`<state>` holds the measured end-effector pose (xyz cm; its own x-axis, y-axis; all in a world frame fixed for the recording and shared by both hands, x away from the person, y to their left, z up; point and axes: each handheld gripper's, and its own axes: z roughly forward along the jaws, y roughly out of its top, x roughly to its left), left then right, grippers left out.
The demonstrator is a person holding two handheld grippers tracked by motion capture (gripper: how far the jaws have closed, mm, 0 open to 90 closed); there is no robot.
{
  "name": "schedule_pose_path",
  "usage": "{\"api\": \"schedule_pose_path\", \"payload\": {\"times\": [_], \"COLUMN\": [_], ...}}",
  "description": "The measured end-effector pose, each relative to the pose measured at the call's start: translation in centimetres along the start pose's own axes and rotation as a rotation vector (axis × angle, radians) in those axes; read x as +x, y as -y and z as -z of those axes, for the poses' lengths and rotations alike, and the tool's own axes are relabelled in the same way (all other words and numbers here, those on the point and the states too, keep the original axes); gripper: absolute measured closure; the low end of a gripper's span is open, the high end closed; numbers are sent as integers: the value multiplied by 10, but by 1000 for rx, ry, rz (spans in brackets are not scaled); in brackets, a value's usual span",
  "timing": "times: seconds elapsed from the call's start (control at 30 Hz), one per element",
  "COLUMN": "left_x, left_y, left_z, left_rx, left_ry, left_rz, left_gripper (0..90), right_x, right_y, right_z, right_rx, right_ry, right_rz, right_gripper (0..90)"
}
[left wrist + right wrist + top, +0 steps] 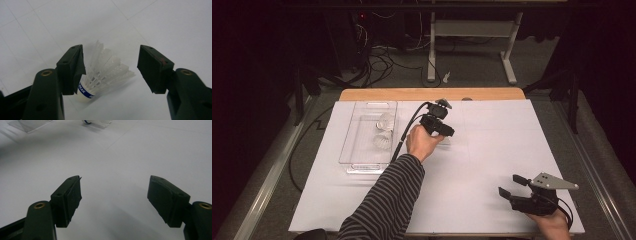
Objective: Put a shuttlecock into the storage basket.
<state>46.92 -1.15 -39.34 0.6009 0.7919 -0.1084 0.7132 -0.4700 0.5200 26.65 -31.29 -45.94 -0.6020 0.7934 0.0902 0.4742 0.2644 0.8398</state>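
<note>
On the white table cover (492, 150), the left gripper (441, 131) sits a little toward 11 o'clock from the middle of the sheet, held in the person's left hand (421, 142), whose striped sleeve (387, 200) comes up from 6 o'clock. In the left gripper view its 2 black jaws stand wide apart around a white shuttlecock (105, 75) that lies on its side on the sheet. The cork base with its blue band points toward 7 o'clock in that view and the feather skirt fans out toward 1 o'clock. The jaw at 9 o'clock is right beside the base and overlaps it in the view; whether it touches cannot be told. The jaw at 3 o'clock stands clear of the feathers, so nothing is clamped.

At 9 o'clock from the left gripper in the high view lies a clear plastic tray (357, 150), just beside the hand, with 2 more white shuttlecocks (383, 142) inside it, 1 nearer 12 o'clock than the other.

The right gripper (511, 186) rests low at 4 o'clock on the sheet, well apart from the left one, in the person's right hand (554, 222). A grey three-cornered plate (554, 182) sits on top of it. In the right gripper view its jaws are spread wide over bare sheet with nothing between them, and the corner of the tray shows far off at 11 o'clock.
</note>
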Motion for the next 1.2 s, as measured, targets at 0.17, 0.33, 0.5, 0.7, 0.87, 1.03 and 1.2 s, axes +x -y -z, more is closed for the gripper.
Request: {"api": "schedule_pose_path", "payload": {"times": [0.17,0.33,0.5,0.7,0.87,1.03,1.2], "left_x": [-1,2,3,2,3,3,4], "left_y": [-1,-1,-1,-1,0,1,2], "left_z": [-6,-10,-12,-15,-16,-17,-17], "left_rx": [5,18,24,30,34,45,37], "left_ry": [-3,-7,-2,2,5,11,22], "left_rz": [11,26,31,31,31,20,17], "left_gripper": [389,397,406,420,450,504,556], "right_x": [0,0,0,0,0,0,0], "right_y": [0,0,0,0,0,0,0], "right_z": [0,0,0,0,0,0,0], "right_rx": [-1,-1,0,-1,0,0,0], "right_ry": [0,-2,-1,-1,-1,-1,0], "right_rz": [-1,0,-1,-2,-2,-1,-2], "right_gripper": [277,277,278,277,277,278,278]}}
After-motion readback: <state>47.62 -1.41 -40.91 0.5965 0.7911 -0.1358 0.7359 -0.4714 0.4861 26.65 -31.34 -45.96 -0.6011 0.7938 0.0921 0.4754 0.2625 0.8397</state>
